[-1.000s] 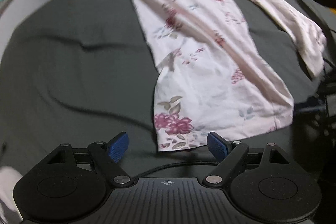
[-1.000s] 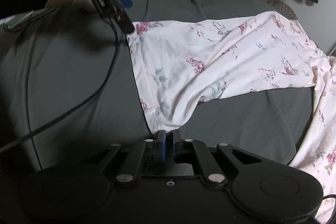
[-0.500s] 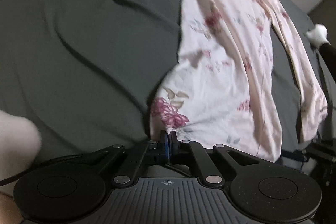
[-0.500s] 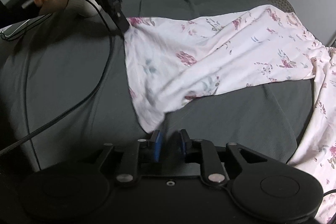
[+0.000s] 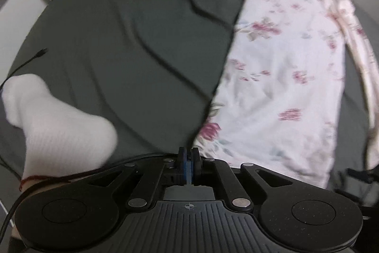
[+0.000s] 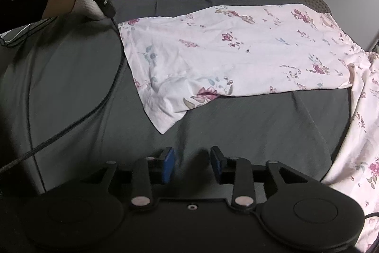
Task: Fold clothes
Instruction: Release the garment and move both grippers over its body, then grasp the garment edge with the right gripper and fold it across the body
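The pale pink floral cotton garment (image 6: 225,58) lies spread on the dark grey bed (image 6: 236,129), unfolded. The left gripper (image 5: 188,159) has its jaws pinched on a hem corner; the right gripper (image 6: 193,164) hangs part-open, empty. Folding has barely begun.

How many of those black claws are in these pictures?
2. Left claw, shut, by the flowered garment's corner; right claw, open, above the grey sheet.

A pale pink garment (image 6: 227,58) printed with magenta flowers and grey-green leaves lies spread and lightly creased on the dark grey bed (image 6: 71,91). One hem corner points toward the bed's near edge, and a long sleeve-like part (image 6: 362,134) trails off the bed's right side.
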Demonstrator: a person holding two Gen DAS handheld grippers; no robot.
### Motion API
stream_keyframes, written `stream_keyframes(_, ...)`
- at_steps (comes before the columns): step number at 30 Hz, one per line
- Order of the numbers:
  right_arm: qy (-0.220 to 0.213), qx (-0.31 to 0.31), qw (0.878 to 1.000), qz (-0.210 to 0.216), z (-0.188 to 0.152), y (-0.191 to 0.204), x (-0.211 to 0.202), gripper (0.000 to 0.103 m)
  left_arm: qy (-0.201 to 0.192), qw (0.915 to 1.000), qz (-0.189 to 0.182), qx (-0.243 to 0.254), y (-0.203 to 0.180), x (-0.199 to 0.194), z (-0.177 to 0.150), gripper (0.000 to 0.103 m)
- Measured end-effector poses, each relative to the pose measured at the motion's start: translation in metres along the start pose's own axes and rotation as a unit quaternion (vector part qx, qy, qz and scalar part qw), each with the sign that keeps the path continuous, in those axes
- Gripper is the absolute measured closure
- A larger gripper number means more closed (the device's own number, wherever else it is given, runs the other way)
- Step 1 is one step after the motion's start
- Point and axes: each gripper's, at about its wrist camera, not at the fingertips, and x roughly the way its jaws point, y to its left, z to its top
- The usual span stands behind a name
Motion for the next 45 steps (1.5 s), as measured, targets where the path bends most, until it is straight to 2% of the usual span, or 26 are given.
stream_keyframes(3,-0.013,0.027,1.0,0.006,0.005,-0.018,-0.013,0.061,0.042,0.9991,0.0,-0.01,0.007,0.011,0.002,0.102)
stream_keyframes(4,-0.022,0.041,0.999,0.008,0.008,-0.029,-0.02,0.059,0.04,0.9991,0.004,-0.012,0.006,0.008,0.004,0.102)
stream_keyframes(5,-0.033,0.058,0.998,0.007,0.009,-0.041,-0.028,0.054,0.024,0.9997,0.004,-0.004,0.001,0.002,0.007,0.102)
stream_keyframes(6,-0.049,0.085,0.995,0.0,0.009,-0.058,-0.04,0.043,0.007,1.0,0.004,0.004,-0.005,-0.005,0.009,0.102)
stream_keyframes(8,-0.081,0.159,0.984,-0.022,0.006,-0.1,-0.064,0.029,-0.027,0.9994,0.004,0.021,-0.016,-0.018,0.015,0.102)
stream_keyframes(10,-0.101,0.238,0.965,-0.042,-0.008,-0.15,-0.088,0.029,-0.063,0.9959,-0.008,0.065,-0.042,-0.034,0.02,0.093)
stream_keyframes(11,-0.1,0.264,0.958,-0.05,-0.016,-0.171,-0.096,0.029,-0.081,0.9923,-0.026,0.091,-0.062,-0.042,0.022,0.079)
stream_keyframes(12,-0.09,0.279,0.954,-0.065,-0.024,-0.19,-0.103,0.029,-0.094,0.9882,-0.046,0.112,-0.081,-0.049,0.023,0.056)
stream_keyframes(14,-0.062,0.295,0.948,-0.098,-0.042,-0.223,-0.116,0.029,-0.106,0.9797,-0.097,0.14,-0.122,-0.058,0.021,0.025)
stream_keyframes(16,-0.033,0.294,0.948,-0.114,-0.058,-0.245,-0.126,0.029,-0.107,0.9689,-0.139,0.175,-0.169,-0.06,0.013,0.02)
stream_keyframes(18,0.003,0.319,0.945,-0.068,-0.076,-0.266,-0.129,0.034,-0.091,0.9523,-0.172,0.235,-0.217,-0.055,0.002,0.02)
stream_keyframes(19,0.017,0.333,0.942,-0.04,-0.083,-0.273,-0.128,0.037,-0.085,0.9438,-0.174,0.268,-0.238,-0.051,-0.006,0.02)
stream_keyframes(21,0.05,0.353,0.934,0.017,-0.093,-0.283,-0.125,0.057,-0.076,0.9245,-0.174,0.331,-0.278,-0.044,-0.02,0.02)
stream_keyframes(23,0.091,0.36,0.926,0.071,-0.101,-0.288,-0.125,0.062,-0.079,0.907,-0.165,0.379,-0.309,-0.037,-0.031,0.02)
stream_keyframes(24,0.089,0.359,0.923,0.105,-0.1,-0.284,-0.136,0.062,-0.076,0.9011,-0.162,0.395,-0.321,-0.033,-0.034,0.02)
stream_keyframes(25,0.081,0.358,0.92,0.141,-0.097,-0.278,-0.149,0.062,-0.072,0.8982,-0.159,0.403,-0.331,-0.029,-0.036,0.02)
stream_keyframes(26,0.073,0.356,0.915,0.177,-0.094,-0.272,-0.162,0.062,-0.071,0.8988,-0.16,0.402,-0.336,-0.027,-0.037,0.02)
stream_keyframes(28,0.03,0.334,0.915,0.224,-0.085,-0.257,-0.207,0.062,-0.066,0.9024,-0.171,0.39,-0.342,-0.022,-0.036,0.02)
stream_keyframes(29,0.014,0.325,0.916,0.236,-0.083,-0.253,-0.225,0.059,-0.065,0.9047,-0.176,0.382,-0.345,-0.019,-0.036,0.02)
stream_keyframes(30,-0.001,0.318,0.916,0.245,-0.081,-0.249,-0.242,0.049,-0.065,0.9074,-0.179,0.375,-0.349,-0.015,-0.036,0.02)
stream_keyframes(32,-0.005,0.315,0.93,0.191,-0.081,-0.251,-0.244,0.033,-0.074,0.9073,-0.17,0.378,-0.359,-0.006,-0.04,0.02)
stream_keyframes(34,-0.006,0.312,0.941,0.129,-0.082,-0.253,-0.242,0.033,-0.086,0.9026,-0.151,0.394,-0.369,0.005,-0.047,0.02)
stream_keyframes(37,0.069,0.282,0.957,0.027,-0.096,-0.258,-0.185,0.043,-0.105,0.8903,-0.115,0.428,-0.379,0.009,-0.062,0.02)
stream_keyframes(38,0.092,0.272,0.958,0.012,-0.101,-0.259,-0.164,0.05,-0.111,0.886,-0.105,0.438,-0.382,0.009,-0.066,0.02)
stream_keyframes(40,0.114,0.266,0.957,0.011,-0.105,-0.26,-0.135,0.051,-0.121,0.8789,-0.091,0.453,-0.385,0.008,-0.074,0.02)
stream_keyframes(45,0.144,0.263,0.954,0.016,-0.108,-0.253,-0.088,0.052,-0.097,0.888,-0.108,0.436,-0.381,0.006,-0.084,0.02)
